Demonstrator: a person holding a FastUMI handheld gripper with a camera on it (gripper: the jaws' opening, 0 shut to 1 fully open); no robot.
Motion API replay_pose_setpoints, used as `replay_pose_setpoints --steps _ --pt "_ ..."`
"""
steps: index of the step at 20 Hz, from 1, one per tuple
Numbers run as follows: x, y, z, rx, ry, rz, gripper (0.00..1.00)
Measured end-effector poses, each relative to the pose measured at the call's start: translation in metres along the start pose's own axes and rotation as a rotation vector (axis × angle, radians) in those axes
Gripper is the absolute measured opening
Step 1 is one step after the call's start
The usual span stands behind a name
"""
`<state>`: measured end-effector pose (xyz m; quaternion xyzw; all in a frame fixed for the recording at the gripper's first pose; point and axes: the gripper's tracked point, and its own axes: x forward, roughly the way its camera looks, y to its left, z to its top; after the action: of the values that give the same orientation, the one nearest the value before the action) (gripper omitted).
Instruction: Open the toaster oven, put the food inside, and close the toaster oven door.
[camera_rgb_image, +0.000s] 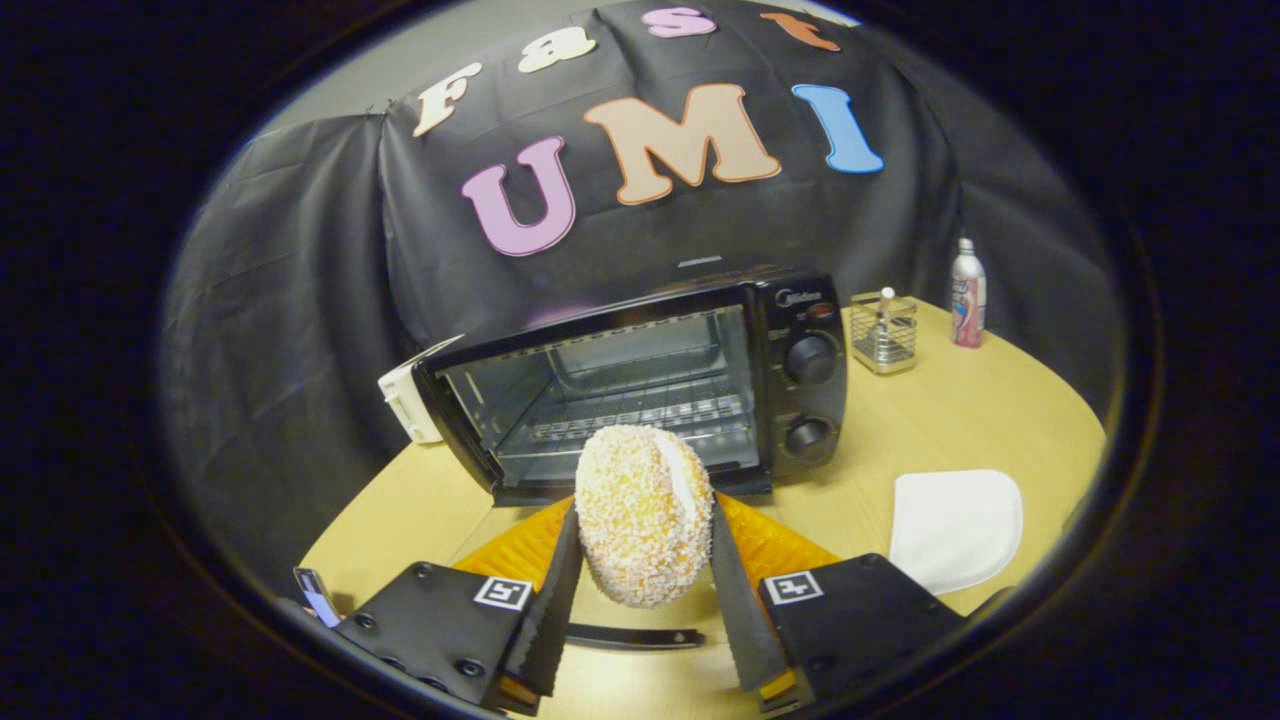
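Tongs (640, 560) pinch one sugary bun (643, 528), one finger (553, 600) pressing on each side, so we can carry it without dropping it. We hold the bun up off the table (960, 420), just in front of the oven (640, 385).

Going from left to right: one white box (405, 395) sits touching the oven's left side. We cannot tell what it is. Next comes the one black oven. We can see its one wire rack (640, 415) inside, so we think the door is already open, but the bun hides where the door would lie. An orange mat (770, 535) peeks out from under the bun, and we think the bun was kept there. Two round knobs (810, 358) sit on the oven's right side, one above the other.

Past the oven stands one small wire basket (883, 335), and beside it one bottle (967, 293), both kept well back so they are out of our way. One white cloth (955, 525) lies near the right finger.

We think the next step is to push the bun onto the rack.
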<state>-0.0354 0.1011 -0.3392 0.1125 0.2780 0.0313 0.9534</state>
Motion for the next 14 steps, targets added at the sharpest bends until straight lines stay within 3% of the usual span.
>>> replay_pose_setpoints --steps 8,14 --pt "0.062 0.006 0.036 0.121 -0.055 -0.094 0.69" --pt "0.105 -0.003 0.036 0.105 -0.033 -0.153 0.69"
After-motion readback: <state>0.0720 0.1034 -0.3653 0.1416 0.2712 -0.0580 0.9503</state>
